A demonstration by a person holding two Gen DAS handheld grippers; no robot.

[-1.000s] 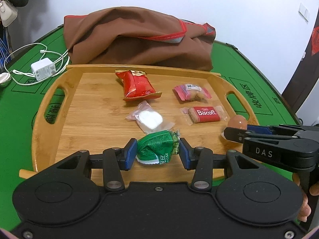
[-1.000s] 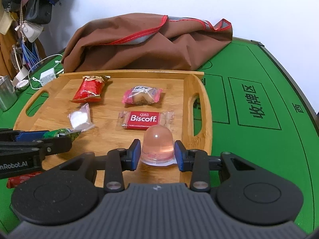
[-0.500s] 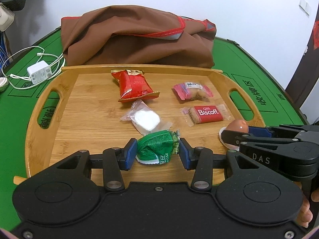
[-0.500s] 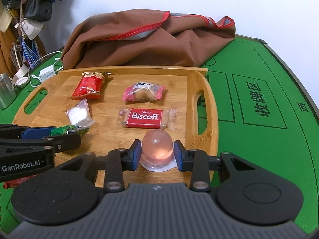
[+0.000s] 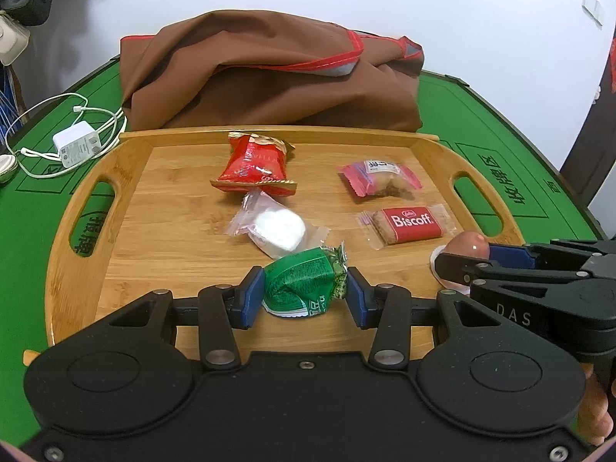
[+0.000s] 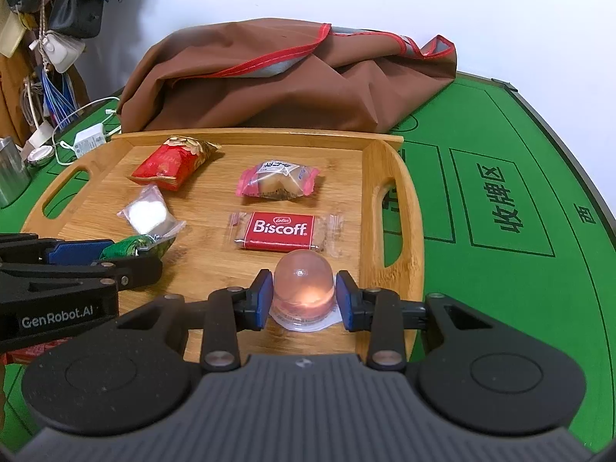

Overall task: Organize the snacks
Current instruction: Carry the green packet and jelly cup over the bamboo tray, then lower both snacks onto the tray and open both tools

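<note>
1. Green felt table (image 6: 500, 177), white wall behind; wooden tray (image 5: 127, 238) under both tongs, brown bag (image 5: 269, 77) beyond.
2. Left tongs (image 5: 304, 296) clenched on green snack packet (image 5: 304, 287), low over tray's near edge.
3. Right tongs (image 6: 304, 300) grasp pink jelly cup (image 6: 303, 283), Biscoff (image 6: 280, 231) just ahead.

Green snack (image 5: 304, 287), pink jelly cup (image 6: 303, 285) over wooden tray (image 5: 127, 231).

Ahead of my grippers: smooth bamboo-look wooden tray (image 5: 161, 208); glossy foil red packet (image 5: 254, 165); matt brown cloth (image 6: 285, 88); green felt table (image 6: 500, 269).
</note>
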